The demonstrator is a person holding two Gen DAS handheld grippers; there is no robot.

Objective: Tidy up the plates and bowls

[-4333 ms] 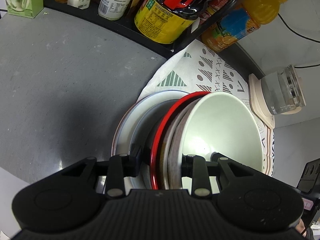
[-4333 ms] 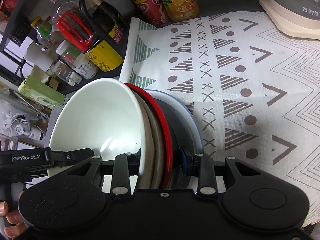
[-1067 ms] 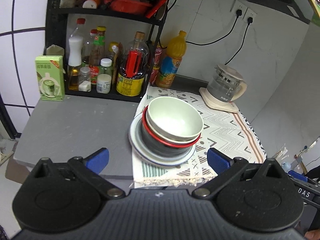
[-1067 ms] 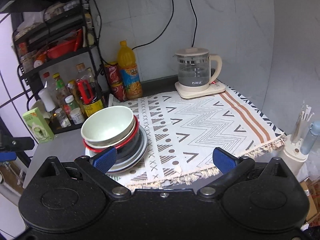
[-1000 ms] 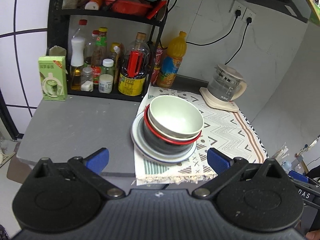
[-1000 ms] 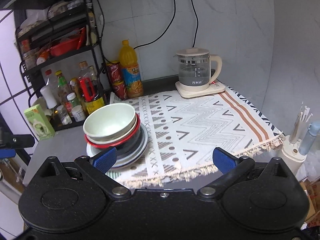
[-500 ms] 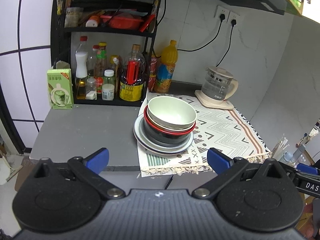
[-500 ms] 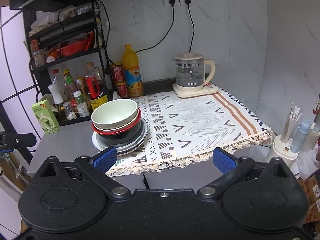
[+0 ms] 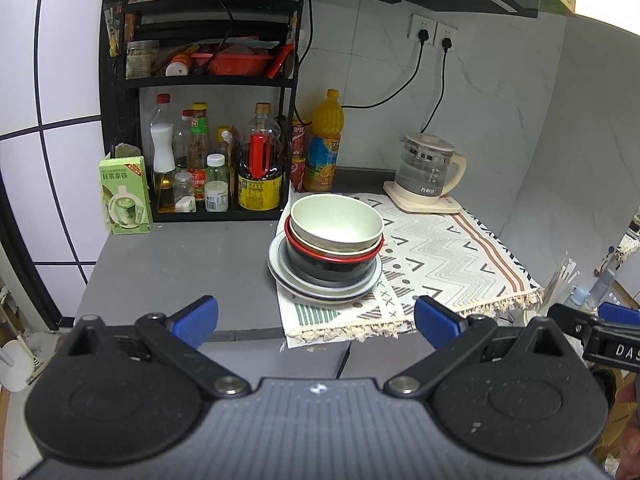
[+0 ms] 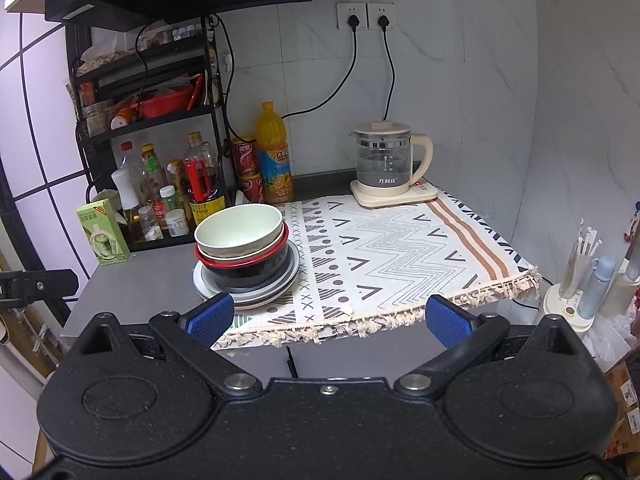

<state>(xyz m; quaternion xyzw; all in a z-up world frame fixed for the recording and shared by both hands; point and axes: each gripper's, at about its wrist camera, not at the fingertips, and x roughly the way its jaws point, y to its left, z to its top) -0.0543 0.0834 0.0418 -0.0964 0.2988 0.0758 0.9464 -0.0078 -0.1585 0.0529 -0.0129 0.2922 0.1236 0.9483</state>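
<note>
left gripper (image 9: pixel 316 316) spread | right gripper (image 10: pixel 328 314) spread | round glossy bowls (image 9: pixel 336 224) nested on plates (image 9: pixel 288 280)

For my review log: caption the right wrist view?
Open right gripper faces stacked pale green bowl, red-rimmed black bowl and plates on grey counter.

I see one upright stack: pale green bowl (image 9: pixel 335 220) on top, nested in a beige bowl, then a red-rimmed black bowl (image 9: pixel 332 262), all on white plates (image 9: pixel 325 287) straddling the patterned cloth's (image 9: pixel 440 248) left edge.
</note>
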